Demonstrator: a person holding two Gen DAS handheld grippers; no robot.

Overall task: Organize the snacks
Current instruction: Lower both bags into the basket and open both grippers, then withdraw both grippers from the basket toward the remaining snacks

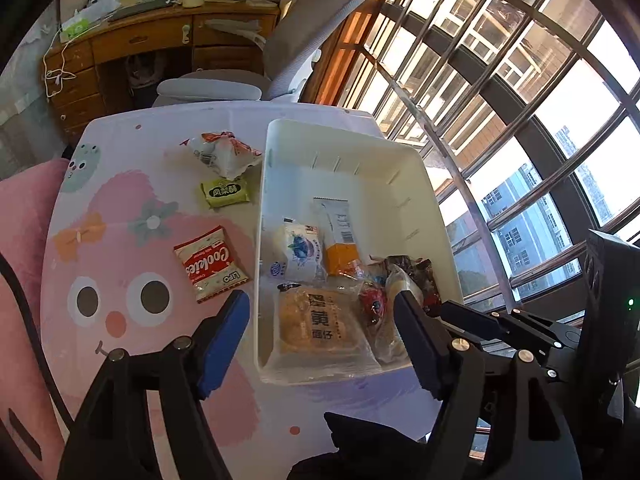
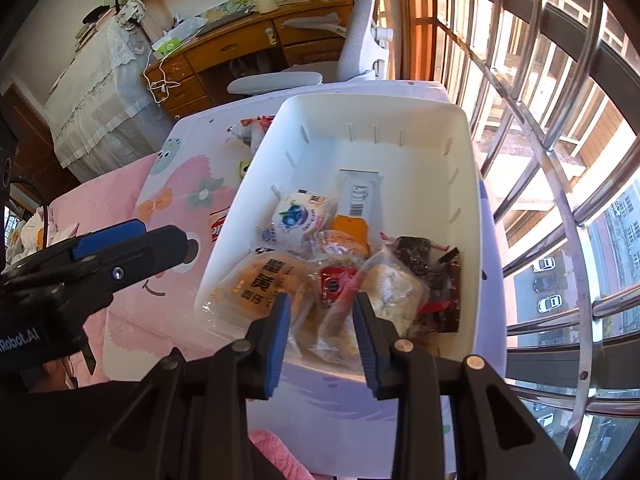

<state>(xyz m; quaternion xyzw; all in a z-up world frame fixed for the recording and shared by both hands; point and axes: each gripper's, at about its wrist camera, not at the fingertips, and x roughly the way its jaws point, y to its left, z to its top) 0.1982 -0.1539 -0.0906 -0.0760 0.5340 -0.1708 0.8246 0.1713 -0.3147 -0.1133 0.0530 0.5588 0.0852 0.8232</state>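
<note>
Closest thing first: right gripper (image 2: 320, 320) sits over the near end of the white bin (image 1: 404, 184), fingers parted w/ a gap and nothing pinched between them, just hovering above a clear-wrapped pastry (image 2: 394, 292). Left gripper (image 1: 320, 316) is spread wide, empty too, straddling the bin's near-left wall, one blue pad over the table and one over the bin.

Inside the bin, near end is a pile: the big yolk-pastry pack (image 1: 320, 320), a red-label pack (image 2: 334, 282), dark wrappers (image 2: 416, 258). Behind those the blueberry pack (image 1: 298, 250) and the orange/white stick pack (image 1: 340, 236). Far half of the bin is bare.

Still out on the cartoon tablecloth (image 1: 120, 240), left of the bin: the Cookies packet (image 1: 212, 266) (nearest, just beside the left pad), then the green pineapple-cake packet (image 1: 225, 192), then the crinkly white/orange bag (image 1: 226, 154) farthest.

My take on doing the next bit well: left side should take Cookies 1st since it's right there. Come down w/ pads across the short width, grab near an edge seam bc flat foil slips, lift clear of the wall before swinging over. Drop it toward the bare far half imo, not onto the pile. Keep the right one out of the way.
</note>
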